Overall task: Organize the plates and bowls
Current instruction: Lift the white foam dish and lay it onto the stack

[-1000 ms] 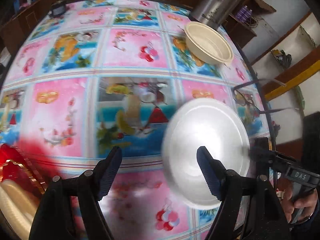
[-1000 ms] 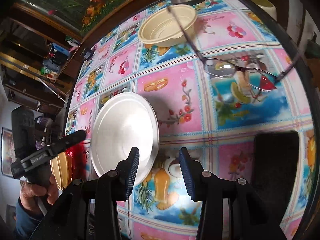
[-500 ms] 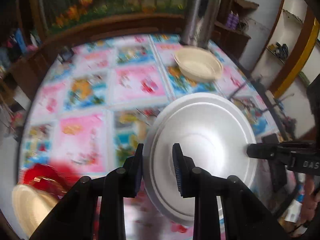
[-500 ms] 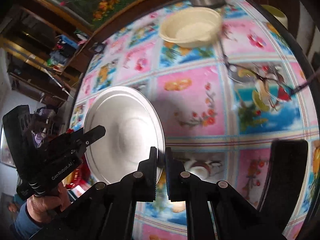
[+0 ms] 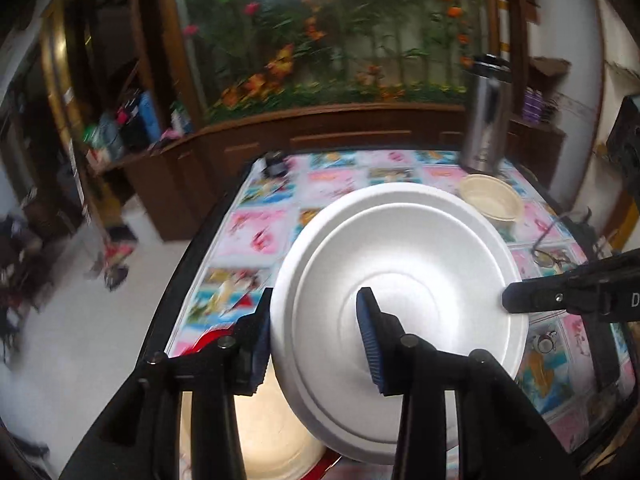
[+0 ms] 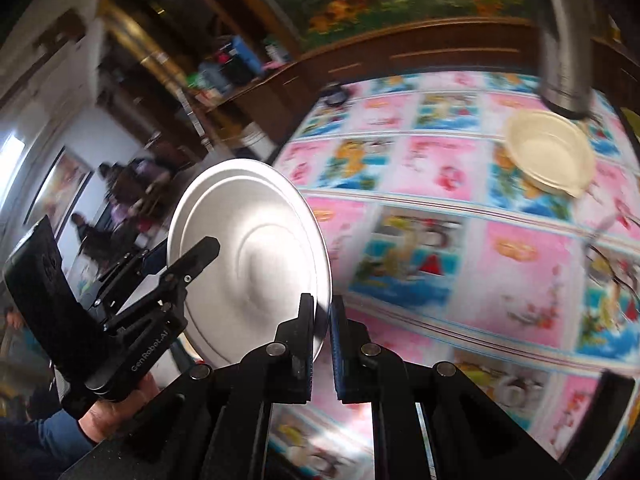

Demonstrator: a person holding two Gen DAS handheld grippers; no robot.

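Note:
A white plate hangs tilted above the table's near left corner, held from both sides. My left gripper has the plate's left rim between its jaws, one pad under the rim and one on the face; the jaws are opening. My right gripper is shut on the opposite rim of the white plate. Each gripper shows in the other's view: the right gripper and the left gripper. A cream bowl sits at the far right of the table.
A steel flask stands behind the bowl. Eyeglasses lie at the right edge. Below the plate a cream dish rests on something red. The patterned tablecloth covers the table. A wooden cabinet runs behind.
Both grippers closed on the plate's rims and lifted it off the table. It now hangs higher and more tilted, nearer the left edge. The left jaws have widened since half a second ago.

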